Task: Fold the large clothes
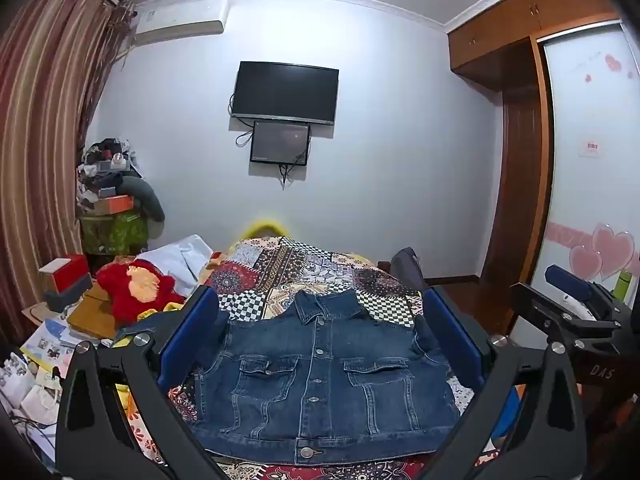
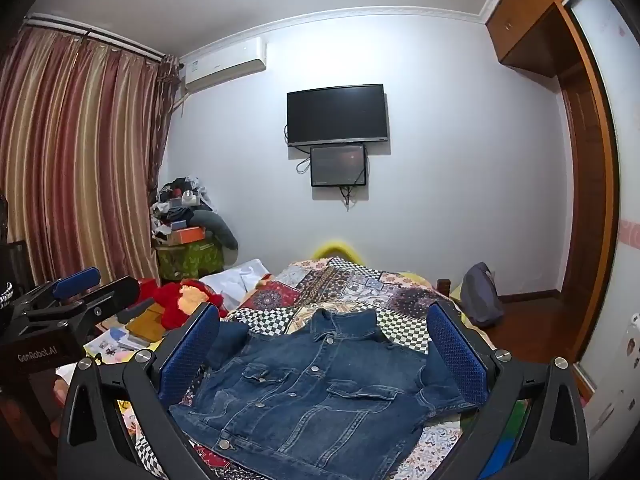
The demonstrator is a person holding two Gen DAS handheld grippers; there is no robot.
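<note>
While both of my grippers hover above the bed [image 1: 320, 268], I count from large to small. One bed, covered by one patchwork quilt [image 2: 340, 292]: checkerboard squares, paisley and medallion panels, flat cotton look, lying ahead of and beneath my jaws. One striped curtain [image 2: 80, 152], pleated, far to the left of them. Two dark flat screens on the wall ahead, the larger television [image 1: 285, 93] above the smaller monitor [image 1: 280, 142], both rectangular and glossy. One white air conditioner [image 2: 224, 65], oblong, high left.

One denim jacket [image 1: 320, 380] lies spread face-up on the quilt, directly between my jaws in both views: dark blue, coarse weave, pale seam stitching, collar pointing away, hem nearest me. Front buttoned; five metal buttons visible, two flapped chest pockets. Sleeves appear tucked in at the sides.

One red plush toy [image 1: 134, 292], fuzzy, left of my left gripper [image 1: 320, 344].

Left gripper: jaws wide apart, blue ribbed pads, holding nothing. Right gripper [image 2: 322, 356]: same, jaws wide apart, nothing between them but air above the jacket.
</note>
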